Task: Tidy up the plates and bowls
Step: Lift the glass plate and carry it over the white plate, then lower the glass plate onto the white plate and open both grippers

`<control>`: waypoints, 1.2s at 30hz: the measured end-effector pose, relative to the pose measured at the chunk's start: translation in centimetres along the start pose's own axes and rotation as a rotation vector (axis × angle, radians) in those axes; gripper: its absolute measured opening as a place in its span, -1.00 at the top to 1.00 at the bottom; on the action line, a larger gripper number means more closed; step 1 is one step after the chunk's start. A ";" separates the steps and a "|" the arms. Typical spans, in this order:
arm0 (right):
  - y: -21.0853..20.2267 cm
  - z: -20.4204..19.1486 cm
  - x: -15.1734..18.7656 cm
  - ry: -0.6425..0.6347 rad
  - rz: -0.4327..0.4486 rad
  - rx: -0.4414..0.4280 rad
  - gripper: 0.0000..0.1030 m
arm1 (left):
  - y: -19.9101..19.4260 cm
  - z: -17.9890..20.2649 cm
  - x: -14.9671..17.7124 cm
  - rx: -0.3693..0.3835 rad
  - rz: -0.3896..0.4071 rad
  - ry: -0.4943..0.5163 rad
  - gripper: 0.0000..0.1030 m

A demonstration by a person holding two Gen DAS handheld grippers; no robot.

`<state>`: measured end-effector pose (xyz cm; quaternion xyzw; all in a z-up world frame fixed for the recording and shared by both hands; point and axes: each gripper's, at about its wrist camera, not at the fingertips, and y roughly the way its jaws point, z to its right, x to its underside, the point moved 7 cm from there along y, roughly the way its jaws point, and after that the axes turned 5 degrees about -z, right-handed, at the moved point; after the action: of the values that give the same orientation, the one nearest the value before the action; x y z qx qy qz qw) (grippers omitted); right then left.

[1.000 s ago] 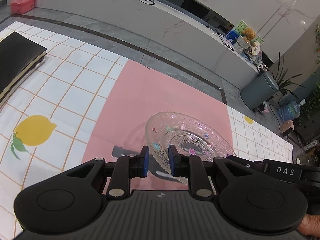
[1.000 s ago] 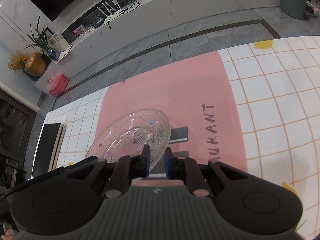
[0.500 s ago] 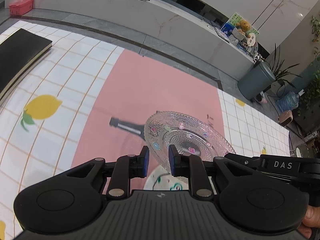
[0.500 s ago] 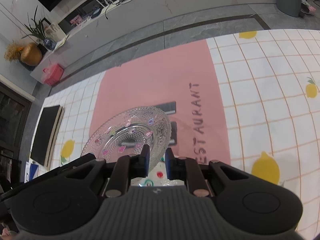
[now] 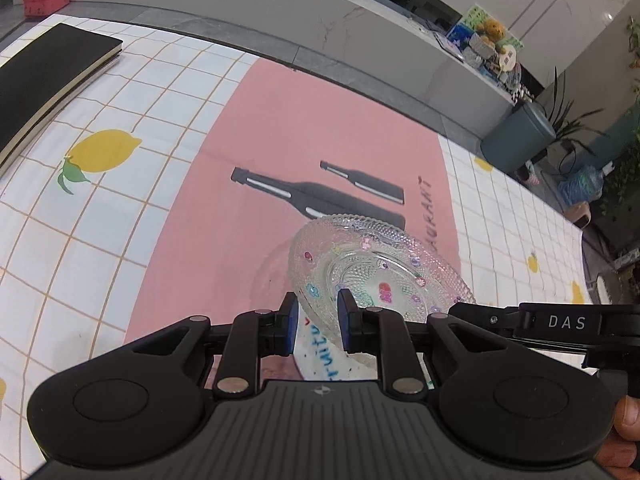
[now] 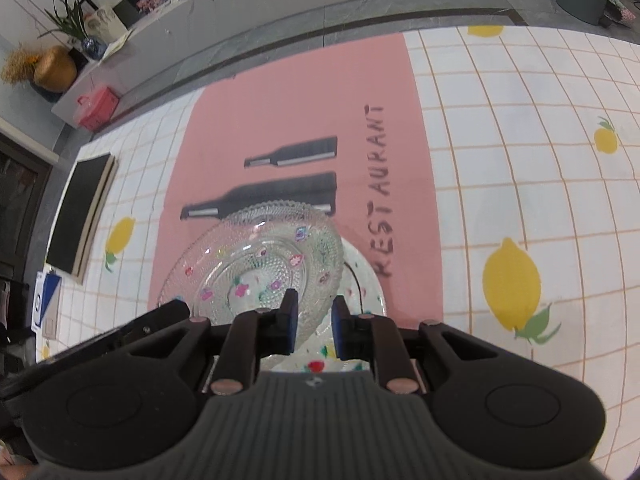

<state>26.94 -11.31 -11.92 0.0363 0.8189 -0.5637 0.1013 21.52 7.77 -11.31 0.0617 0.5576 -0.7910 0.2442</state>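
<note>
A clear beaded glass plate (image 5: 380, 276) with small flower decals hangs slightly tilted above the pink mat. My left gripper (image 5: 317, 312) is shut on its near rim. My right gripper (image 6: 314, 316) is shut on the opposite rim of the same glass plate (image 6: 260, 264). Directly beneath lies a white plate (image 5: 320, 356) with coloured print, partly hidden by the glass plate and my fingers. Its edge also shows in the right wrist view as the white plate (image 6: 364, 280). The right gripper's body (image 5: 560, 322) appears in the left wrist view.
The pink mat (image 5: 320, 128) with printed bottles lies on a lemon-print checked tablecloth (image 6: 520, 160). A black book (image 5: 48, 76) sits at the table's left end. A thumb (image 5: 624, 420) shows at the lower right. A grey bin (image 5: 516, 140) stands on the floor beyond the table.
Both grippers have carried the glass plate back across the pink mat toward the near side. The printed bottles are uncovered and the white plate has come into view under the glass plate.
</note>
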 end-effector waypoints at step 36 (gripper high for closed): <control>3.5 1.8 1.9 -0.062 -0.139 0.098 0.46 | 2.7 2.1 2.7 -0.106 -0.122 0.200 0.42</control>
<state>25.95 -11.88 -16.11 -0.0333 0.7874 -0.6096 0.0853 20.80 4.29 -13.86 0.0931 0.6229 -0.7637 0.1417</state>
